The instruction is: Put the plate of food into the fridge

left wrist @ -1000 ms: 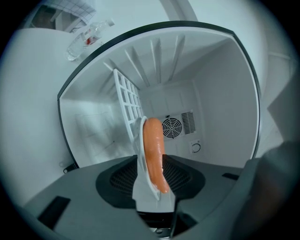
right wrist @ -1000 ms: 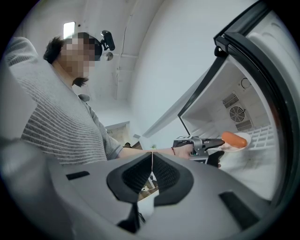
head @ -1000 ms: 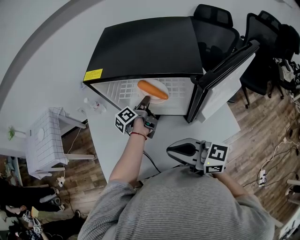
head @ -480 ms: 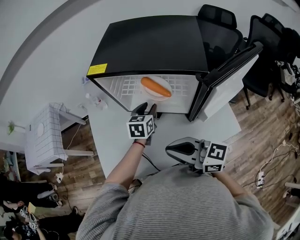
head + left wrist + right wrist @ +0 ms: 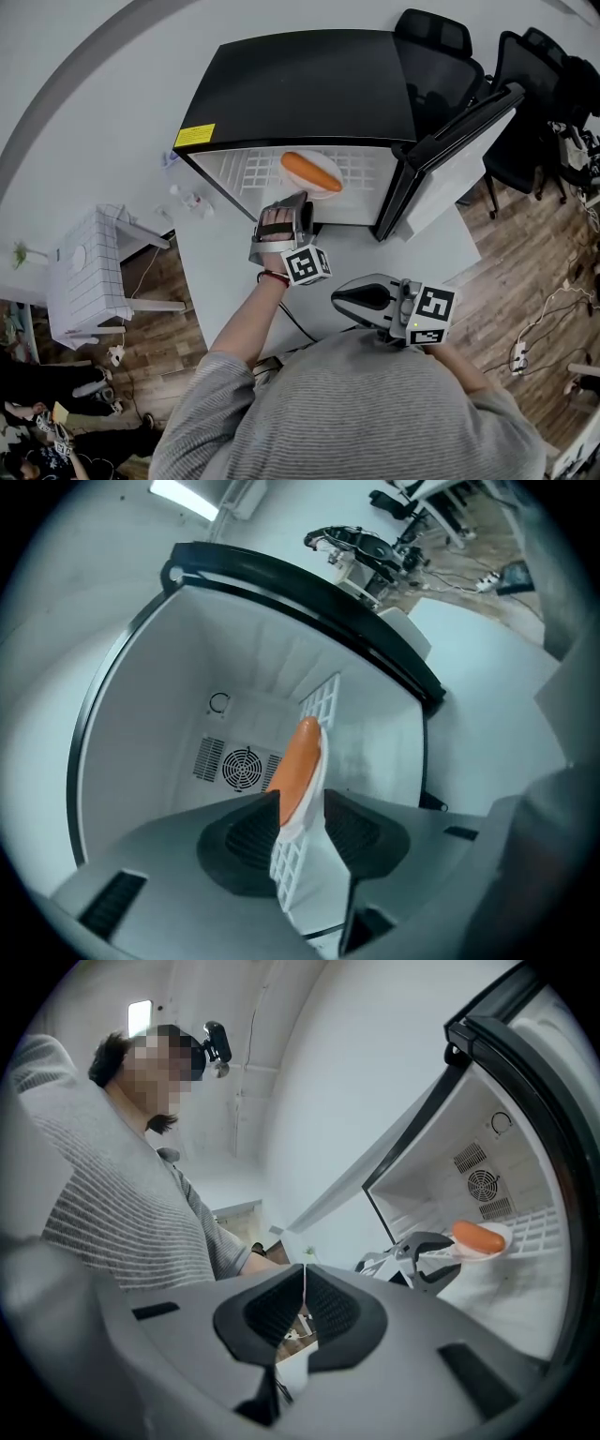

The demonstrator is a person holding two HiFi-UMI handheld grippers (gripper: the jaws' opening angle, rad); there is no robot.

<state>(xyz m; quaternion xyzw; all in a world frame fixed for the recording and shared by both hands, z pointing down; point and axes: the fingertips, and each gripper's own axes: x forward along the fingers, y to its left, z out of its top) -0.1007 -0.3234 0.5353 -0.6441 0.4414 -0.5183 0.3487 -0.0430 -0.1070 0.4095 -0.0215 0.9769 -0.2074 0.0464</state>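
Since a second ago the left hand-held gripper (image 5: 298, 201) has drawn back from the plate (image 5: 324, 187). Its tips then met the rim; now they sit just short of it at the fridge mouth, and the gripper has rolled, so that its marker cube has swung from the left of the wrist to the right. Its jaws stand released, apart, with the plate seen edge-on in line between them but not gripped. The one plate, carrying one orange piece of food (image 5: 311, 172), rests on the single white wire shelf (image 5: 251, 170) inside the one black fridge (image 5: 300, 89), whose door (image 5: 459, 141) hangs open to the right, as before. The fridge stands on the white desk (image 5: 417, 246). There are two grippers. The right hand-held gripper (image 5: 345, 298) has not moved, held close to the person's chest with its jaws clenched together on nothing.
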